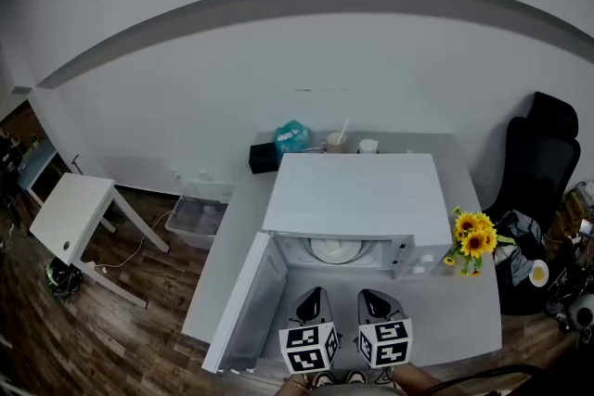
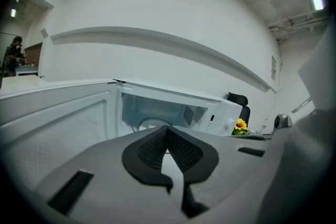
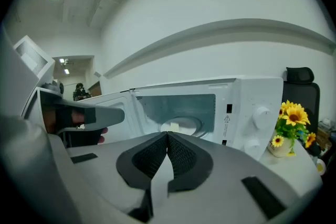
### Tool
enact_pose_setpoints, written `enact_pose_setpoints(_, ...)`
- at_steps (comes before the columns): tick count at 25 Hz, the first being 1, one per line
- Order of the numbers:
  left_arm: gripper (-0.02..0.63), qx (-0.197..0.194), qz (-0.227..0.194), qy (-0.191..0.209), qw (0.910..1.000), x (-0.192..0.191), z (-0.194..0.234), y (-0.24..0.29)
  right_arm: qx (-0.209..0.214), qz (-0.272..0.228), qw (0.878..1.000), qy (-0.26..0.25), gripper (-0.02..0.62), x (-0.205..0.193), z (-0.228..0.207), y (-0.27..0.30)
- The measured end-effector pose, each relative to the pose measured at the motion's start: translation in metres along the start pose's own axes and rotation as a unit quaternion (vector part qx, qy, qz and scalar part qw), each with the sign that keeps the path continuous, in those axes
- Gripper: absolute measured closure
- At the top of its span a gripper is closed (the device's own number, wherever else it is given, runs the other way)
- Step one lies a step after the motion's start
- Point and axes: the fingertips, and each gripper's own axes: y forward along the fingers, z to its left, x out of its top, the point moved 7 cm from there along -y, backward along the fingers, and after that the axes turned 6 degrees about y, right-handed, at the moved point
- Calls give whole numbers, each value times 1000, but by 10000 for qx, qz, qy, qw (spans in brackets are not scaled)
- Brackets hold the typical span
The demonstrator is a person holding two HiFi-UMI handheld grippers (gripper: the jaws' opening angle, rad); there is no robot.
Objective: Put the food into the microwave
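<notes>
Left tool, right tool seen closed, empty, at bench front edge. Pale food seen on plate inside open microwave; judged light, soft; plate rim preferred for grip

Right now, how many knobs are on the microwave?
2. The upper knob and the lower knob sit one above the other on the microwave's right-hand panel, beside the open cavity. None appear hidden.

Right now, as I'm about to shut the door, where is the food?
The food sits on the plate inside the open microwave. In the right gripper view it lies left of the knobs.
</notes>
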Motion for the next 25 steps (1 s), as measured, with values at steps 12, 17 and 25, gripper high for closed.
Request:
enact_pose_setpoints(12,603,-138,26,142,9998,0,-16,-4,-145,-159,9996,164,580,8,-12,-19)
enact_pose_setpoints(17,603,-47,27,109,9999,1,-10,-4,-57,-150,9997,159,580,10,-8,-20)
enact_pose_setpoints(25,603,-14,80,15,10000,-2,-5,-1,-135,-108,9997,188,580,6,-10,-21)
